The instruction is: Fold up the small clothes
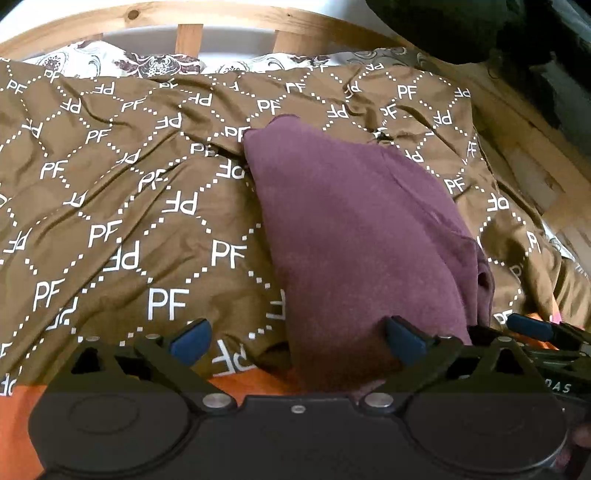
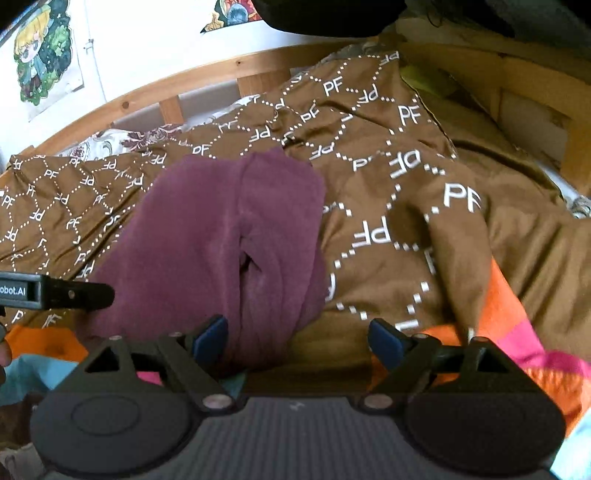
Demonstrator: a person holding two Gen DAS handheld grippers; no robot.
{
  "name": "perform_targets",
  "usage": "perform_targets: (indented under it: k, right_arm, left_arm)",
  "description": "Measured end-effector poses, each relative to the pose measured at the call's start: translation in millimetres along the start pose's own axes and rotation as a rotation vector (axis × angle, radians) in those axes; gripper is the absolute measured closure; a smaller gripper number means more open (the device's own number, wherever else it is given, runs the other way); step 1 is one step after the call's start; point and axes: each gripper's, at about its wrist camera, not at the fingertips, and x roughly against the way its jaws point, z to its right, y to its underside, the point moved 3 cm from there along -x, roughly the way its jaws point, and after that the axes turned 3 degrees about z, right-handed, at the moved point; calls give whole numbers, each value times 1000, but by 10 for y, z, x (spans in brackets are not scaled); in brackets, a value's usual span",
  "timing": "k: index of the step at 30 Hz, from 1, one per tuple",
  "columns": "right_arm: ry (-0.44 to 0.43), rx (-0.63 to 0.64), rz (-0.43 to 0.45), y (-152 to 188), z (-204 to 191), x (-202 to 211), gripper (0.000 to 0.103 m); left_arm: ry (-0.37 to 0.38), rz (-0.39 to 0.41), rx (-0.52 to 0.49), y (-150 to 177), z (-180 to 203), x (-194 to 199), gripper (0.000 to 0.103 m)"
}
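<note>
A folded purple garment lies on a brown duvet printed with white PF letters. My left gripper is open at the garment's near end, and its right finger rests against the cloth edge. In the right wrist view the same garment shows a lengthwise fold down its middle. My right gripper is open too, with the garment's near right corner lying between its fingers beside the left pad. Neither gripper pinches the cloth. One finger of the left gripper pokes in from the left edge.
The duvet is bunched into ridges on the right. A wooden bed frame runs along the back, with a floral pillow under it. An orange and pink blanket lies at the near side. A poster hangs on the wall.
</note>
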Motion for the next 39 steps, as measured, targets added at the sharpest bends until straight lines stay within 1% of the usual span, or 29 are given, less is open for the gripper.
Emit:
perform_targets:
  k: [2,3,4,5,6,8,10,12,13,15,16,17,19,21,22,23,24,25,29,34,37,39]
  right_arm:
    - [-11,-20,22,-1,5,34,15]
    - [-27,-48,64,-16,16,85,15]
    - [-59,-81,124,-39,29,159,15]
    - [-99,-108,185,-68,44,235,12]
    - [-120,-122,231,-99,56,289,10]
    - [-121,-119,307,-153,78,340,8]
    - [-122,-104,340,-192,118,296,8]
    - [-119,-103,339,-253,167,185,8]
    - [-125,-101,338,-288,191,119,10]
    - [-146,-83,330,-398,224,-57,22]
    - [-146,-68,315,-451,228,-154,34]
    - [-131,-62,304,-512,240,-248,43]
    - [-127,-58,277,-604,256,-416,47]
    - [-158,-43,217,-665,261,-571,58]
    - [-165,-46,194,-673,268,-620,74]
    - [-174,-56,179,-685,289,-657,83]
    - [-185,-59,182,-691,306,-667,86]
    - [-190,-50,190,-698,307,-665,95]
    - [-176,19,232,-739,237,-649,97]
    - [-184,36,273,-839,226,-679,97]
    - [-188,34,277,-843,247,-737,97]
    - [-190,12,261,-815,284,-795,97]
  left_arm:
    - [-13,6,-3,20,-17,14,1]
    - [-17,9,-3,24,-21,23,1]
    - [-19,10,-3,23,-30,28,1]
    - [-19,9,-2,25,-35,28,1]
    - [-18,9,-1,27,-38,27,1]
    - [-18,10,1,30,-36,22,1]
    - [-20,12,-3,36,-36,23,1]
    - [-23,17,-9,44,-27,25,1]
    - [-24,20,-13,47,-18,24,1]
    - [-23,23,-21,49,-20,27,1]
    - [-24,24,-24,49,-16,26,1]
    - [-24,23,-27,47,-15,26,1]
    - [-27,20,-33,40,-2,25,1]
    - [-30,19,-41,35,6,24,1]
    - [-31,19,-45,32,11,24,1]
    - [-33,20,-50,30,18,24,1]
    - [-35,21,-55,31,21,26,1]
    - [-36,22,-59,31,28,24,1]
    - [-43,20,-73,19,44,17,1]
    - [-54,15,-73,15,56,26,1]
    - [-68,12,-82,-2,89,33,1]
    - [-75,13,-89,-5,114,37,1]
